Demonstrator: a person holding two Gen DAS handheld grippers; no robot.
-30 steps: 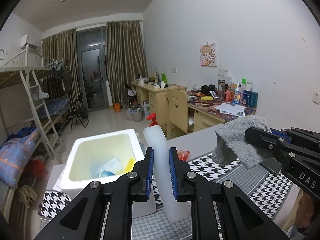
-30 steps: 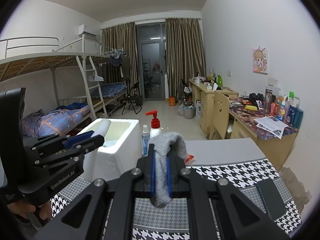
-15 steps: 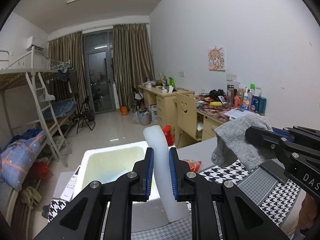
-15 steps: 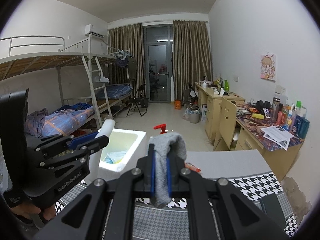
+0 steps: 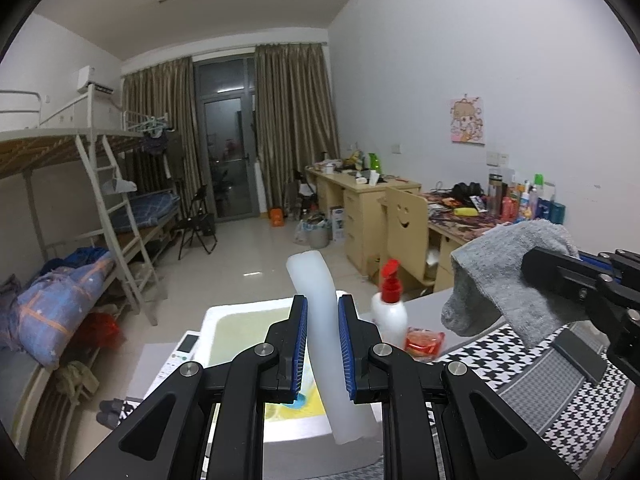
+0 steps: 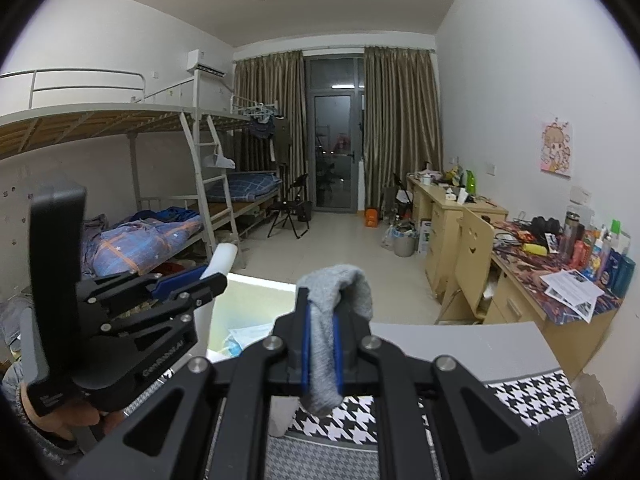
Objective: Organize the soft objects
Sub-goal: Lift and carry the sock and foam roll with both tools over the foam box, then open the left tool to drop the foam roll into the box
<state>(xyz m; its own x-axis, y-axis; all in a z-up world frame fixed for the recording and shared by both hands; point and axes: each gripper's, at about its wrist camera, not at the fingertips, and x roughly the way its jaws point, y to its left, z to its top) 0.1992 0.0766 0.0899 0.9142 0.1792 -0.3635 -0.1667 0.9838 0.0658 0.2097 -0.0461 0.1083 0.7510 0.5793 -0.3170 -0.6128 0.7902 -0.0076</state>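
My left gripper (image 5: 323, 344) is shut on a white foam tube (image 5: 320, 296), held tilted over the open white foam box (image 5: 240, 312). The tube's top also shows in the right wrist view (image 6: 222, 258). My right gripper (image 6: 321, 350) is shut on a grey sock (image 6: 340, 292) that drapes over its fingers, above the box's (image 6: 256, 284) near right corner. The sock also shows at the right of the left wrist view (image 5: 500, 272). Blue and yellow items lie inside the box.
A white pump bottle with a red top (image 5: 389, 312) and a red packet (image 5: 424, 342) stand right of the box. A houndstooth cloth (image 6: 532, 396) covers the table. A remote (image 5: 182, 354) lies left of the box. A desk with a chair (image 6: 476, 256) stands at the right.
Both grippers have moved forward and lifted, still holding the tube and the sock. The box now lies closer beneath them and the pump bottle has come into the left view.
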